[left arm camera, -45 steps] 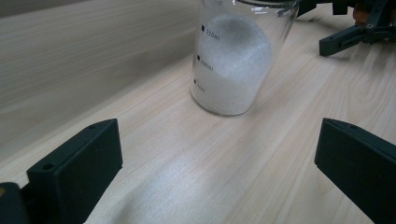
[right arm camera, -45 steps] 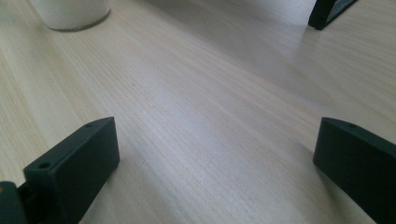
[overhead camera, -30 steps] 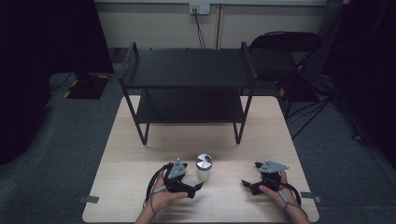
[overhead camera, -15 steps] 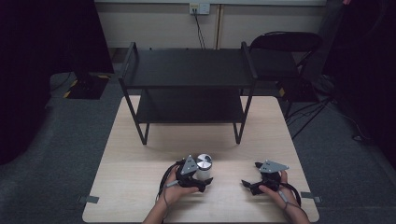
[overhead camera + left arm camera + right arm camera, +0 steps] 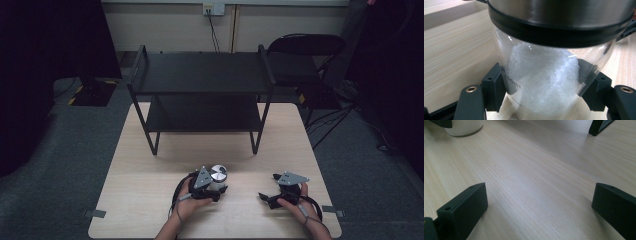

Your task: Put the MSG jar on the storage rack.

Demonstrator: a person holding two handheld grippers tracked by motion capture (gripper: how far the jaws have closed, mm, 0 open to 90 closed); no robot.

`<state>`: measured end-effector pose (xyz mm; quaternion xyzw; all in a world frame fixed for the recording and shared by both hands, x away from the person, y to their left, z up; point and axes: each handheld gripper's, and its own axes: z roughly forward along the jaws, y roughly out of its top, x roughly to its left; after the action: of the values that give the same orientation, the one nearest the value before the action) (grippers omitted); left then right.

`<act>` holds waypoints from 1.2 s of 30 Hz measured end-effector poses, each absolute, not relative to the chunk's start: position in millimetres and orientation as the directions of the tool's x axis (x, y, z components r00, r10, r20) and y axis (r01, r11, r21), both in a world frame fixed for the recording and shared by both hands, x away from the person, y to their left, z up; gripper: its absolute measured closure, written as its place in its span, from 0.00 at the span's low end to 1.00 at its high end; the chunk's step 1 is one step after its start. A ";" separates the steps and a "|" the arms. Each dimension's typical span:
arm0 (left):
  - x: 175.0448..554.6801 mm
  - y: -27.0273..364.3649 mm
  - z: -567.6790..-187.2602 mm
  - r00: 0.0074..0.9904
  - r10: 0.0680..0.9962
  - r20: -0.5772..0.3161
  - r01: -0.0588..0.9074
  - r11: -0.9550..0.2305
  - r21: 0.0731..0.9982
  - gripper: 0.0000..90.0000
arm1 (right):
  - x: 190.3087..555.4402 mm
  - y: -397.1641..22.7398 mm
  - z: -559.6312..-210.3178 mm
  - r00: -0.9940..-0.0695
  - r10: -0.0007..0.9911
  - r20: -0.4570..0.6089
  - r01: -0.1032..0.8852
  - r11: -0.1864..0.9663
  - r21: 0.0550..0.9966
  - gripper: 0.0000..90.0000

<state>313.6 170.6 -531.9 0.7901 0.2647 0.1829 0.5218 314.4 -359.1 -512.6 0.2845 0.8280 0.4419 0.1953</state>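
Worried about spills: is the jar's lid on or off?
On. The metal lid sits on the glass jar, its black rim around the mouth; the white filling stays inside.

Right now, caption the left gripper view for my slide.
Left hand-held gripper brackets a glass jar of white granules on the wooden table.

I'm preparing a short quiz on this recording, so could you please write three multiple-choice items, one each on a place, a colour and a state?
1. Where does the glass jar stand?
A. on the table's near edge area
B. on the shelf's top
C. on the chair

2. What colour is the shelf unit?
A. white
B. black
C. red

3. How do the right gripper jaws stand?
A. shut on the jar
B. shut on nothing
C. wide apart

Answers: 1 A, it sits on the table between the left gripper jaws; 2 B, frame and boards look black; 3 C, bare wood shows between them.
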 end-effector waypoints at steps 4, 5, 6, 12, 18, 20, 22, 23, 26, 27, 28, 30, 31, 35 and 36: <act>313.6 171.8 -530.4 0.790 0.614 -0.011 0.245 -0.300 0.922 0.35 | 314.4 -359.1 -512.6 -0.762 0.644 -0.072 0.299 0.448 0.843 0.00; 313.7 171.8 -529.0 0.791 0.612 -0.010 0.246 -0.303 0.920 0.35 | 314.4 -359.1 -512.6 -0.762 0.644 -0.072 0.299 0.448 0.843 0.00; 313.4 171.6 -528.0 0.791 0.612 -0.013 0.249 -0.303 0.920 0.35 | 314.4 -359.1 -512.6 -0.762 0.644 -0.072 0.298 0.448 0.843 0.00; 312.1 173.0 -514.0 0.800 0.600 -0.004 0.240 -0.313 0.919 0.35 | 314.4 -359.1 -512.6 -0.762 0.644 -0.072 0.299 0.448 0.843 0.00; 313.9 176.8 -490.1 0.803 0.596 -0.001 0.230 -0.309 0.923 0.35 | 314.4 -359.1 -512.6 -0.762 0.644 -0.072 0.299 0.447 0.843 0.00; 315.9 179.4 -479.7 0.804 0.595 -0.002 0.228 -0.305 0.925 0.35 | 314.4 -359.0 -512.6 -0.762 0.644 -0.072 0.299 0.448 0.843 0.00; 317.3 181.8 -468.0 0.803 0.596 0.005 0.220 -0.304 0.927 0.35 | 314.4 -359.0 -512.6 -0.762 0.644 -0.072 0.299 0.448 0.843 0.00; 318.9 184.0 -459.6 0.801 0.598 -0.003 0.223 -0.294 0.929 0.35 | 314.4 -359.0 -512.6 -0.762 0.644 -0.072 0.299 0.448 0.843 0.00; 322.2 187.5 -445.9 0.798 0.603 -0.010 0.224 -0.280 0.933 0.35 | 314.4 -359.0 -512.6 -0.762 0.644 -0.072 0.299 0.448 0.843 0.00; 323.4 188.0 -440.3 0.796 0.606 -0.010 0.224 -0.279 0.934 0.35 | 314.4 -359.0 -512.6 -0.762 0.644 -0.072 0.299 0.448 0.843 0.00; 324.8 188.7 -434.5 0.792 0.610 -0.014 0.228 -0.274 0.934 0.35 | 314.4 -359.1 -512.6 -0.762 0.644 -0.072 0.299 0.448 0.843 0.00; 327.8 189.7 -424.0 0.789 0.615 -0.011 0.222 -0.268 0.938 0.35 | 314.4 -359.0 -512.6 -0.762 0.644 -0.072 0.299 0.448 0.843 0.00; 328.6 189.7 -418.7 0.784 0.620 -0.002 0.214 -0.268 0.939 0.35 | 314.4 -359.0 -512.6 -0.762 0.644 -0.072 0.299 0.448 0.843 0.00; 335.0 191.4 -397.9 0.766 0.643 0.020 0.196 -0.264 0.944 0.35 | 314.4 -359.0 -512.6 -0.762 0.644 -0.072 0.299 0.448 0.843 0.00; 336.4 191.6 -392.8 0.759 0.650 0.025 0.194 -0.263 0.945 0.35 | 314.4 -359.1 -512.6 -0.762 0.644 -0.072 0.299 0.448 0.843 0.00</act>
<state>336.4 191.6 -392.8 0.7661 0.2754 0.2108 0.5412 314.4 -359.1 -512.6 0.2845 0.8282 0.4417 0.1952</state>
